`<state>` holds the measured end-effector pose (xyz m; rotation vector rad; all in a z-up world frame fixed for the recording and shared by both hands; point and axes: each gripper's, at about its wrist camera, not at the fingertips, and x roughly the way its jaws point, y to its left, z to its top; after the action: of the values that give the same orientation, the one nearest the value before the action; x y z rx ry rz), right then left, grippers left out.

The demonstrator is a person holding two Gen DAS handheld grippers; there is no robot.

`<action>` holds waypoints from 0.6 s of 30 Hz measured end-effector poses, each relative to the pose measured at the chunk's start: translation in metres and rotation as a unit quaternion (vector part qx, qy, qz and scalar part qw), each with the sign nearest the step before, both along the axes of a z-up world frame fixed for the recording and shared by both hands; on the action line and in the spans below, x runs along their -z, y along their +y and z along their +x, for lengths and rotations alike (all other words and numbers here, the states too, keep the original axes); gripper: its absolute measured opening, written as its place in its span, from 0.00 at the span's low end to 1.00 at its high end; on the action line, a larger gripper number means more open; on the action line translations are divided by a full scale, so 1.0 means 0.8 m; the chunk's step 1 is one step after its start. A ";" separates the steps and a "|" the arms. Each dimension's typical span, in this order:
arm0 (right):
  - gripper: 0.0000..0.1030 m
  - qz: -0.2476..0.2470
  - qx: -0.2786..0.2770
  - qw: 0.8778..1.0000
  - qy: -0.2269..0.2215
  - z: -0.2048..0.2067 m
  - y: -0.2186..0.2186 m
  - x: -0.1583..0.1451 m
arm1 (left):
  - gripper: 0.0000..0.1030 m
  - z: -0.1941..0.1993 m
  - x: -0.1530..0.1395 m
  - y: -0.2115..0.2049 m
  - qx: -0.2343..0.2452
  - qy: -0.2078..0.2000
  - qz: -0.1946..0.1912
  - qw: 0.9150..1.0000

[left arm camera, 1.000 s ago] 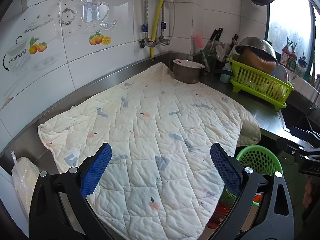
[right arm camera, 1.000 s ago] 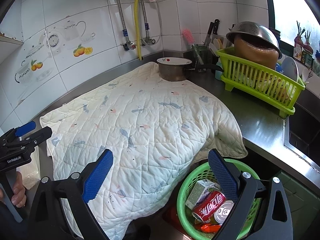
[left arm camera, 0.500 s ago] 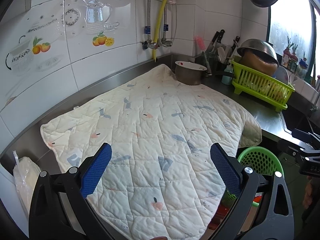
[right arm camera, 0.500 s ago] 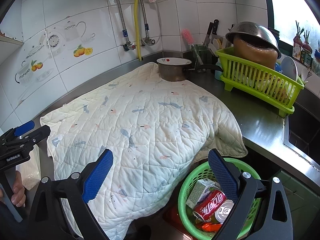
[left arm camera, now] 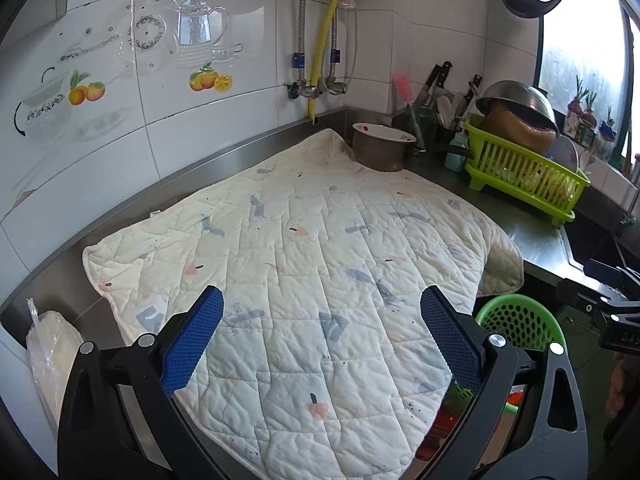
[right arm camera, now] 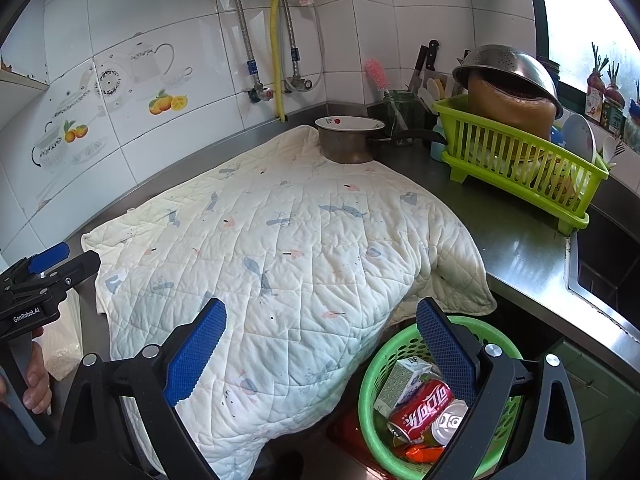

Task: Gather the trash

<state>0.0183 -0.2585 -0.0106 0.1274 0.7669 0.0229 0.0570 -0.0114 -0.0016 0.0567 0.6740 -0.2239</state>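
Left wrist view: my left gripper [left arm camera: 320, 328] has its jaws spread wide, nothing between them, hovering over the near part of the quilted mat [left arm camera: 304, 248] that covers the steel counter [left arm camera: 532, 236]. Mat surface is bare, no trash on it that I can see. Far end: a metal pot [left arm camera: 380, 148] sits on the mat's far corner, probably pinning it down. Green dish rack [left arm camera: 524, 176] far right holds an upturned colander, likely drying. Green basket [left arm camera: 520, 320] peeks out below the mat's right edge, contents hidden from here. A plastic bag [left arm camera: 48, 356] sits near left; can't tell what's in it.

Right wrist view: my right gripper [right arm camera: 320, 352] is also spread, empty, held above the mat's near right edge and the basket [right arm camera: 372, 380]. The basket sits low beside the counter, so stuff can be dropped straight in. Inside: a red soda can [right arm camera: 420, 408], a silver can [right arm camera: 450, 426], a small drink carton [right arm camera: 402, 384], an orange wrapper [right arm camera: 424, 454] at the bottom. The left gripper [right arm camera: 44, 276] shows at the far left edge, a hand on its handle.

My read: trash is collected in the basket, task looks about done.
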 end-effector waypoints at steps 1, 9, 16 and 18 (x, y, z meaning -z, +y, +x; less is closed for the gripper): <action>0.90 0.000 0.000 1.000 0.000 0.000 0.000 0.000 | 0.95 0.000 0.000 0.000 0.000 0.000 0.000 1.000; 0.90 0.000 0.001 1.000 -0.001 0.000 0.000 0.000 | 0.95 0.000 -0.001 -0.002 0.001 -0.002 0.001 1.000; 0.90 -0.002 0.001 1.000 0.000 0.001 0.000 -0.001 | 0.95 -0.001 -0.001 -0.003 0.001 -0.001 0.000 1.000; 0.90 -0.001 0.002 1.000 0.000 0.001 0.000 -0.001 | 0.95 0.000 -0.001 -0.003 0.002 -0.002 0.001 1.000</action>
<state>0.0190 -0.2587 -0.0098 0.1266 0.7666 0.0191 0.0567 -0.0137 -0.0006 0.0604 0.6707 -0.2263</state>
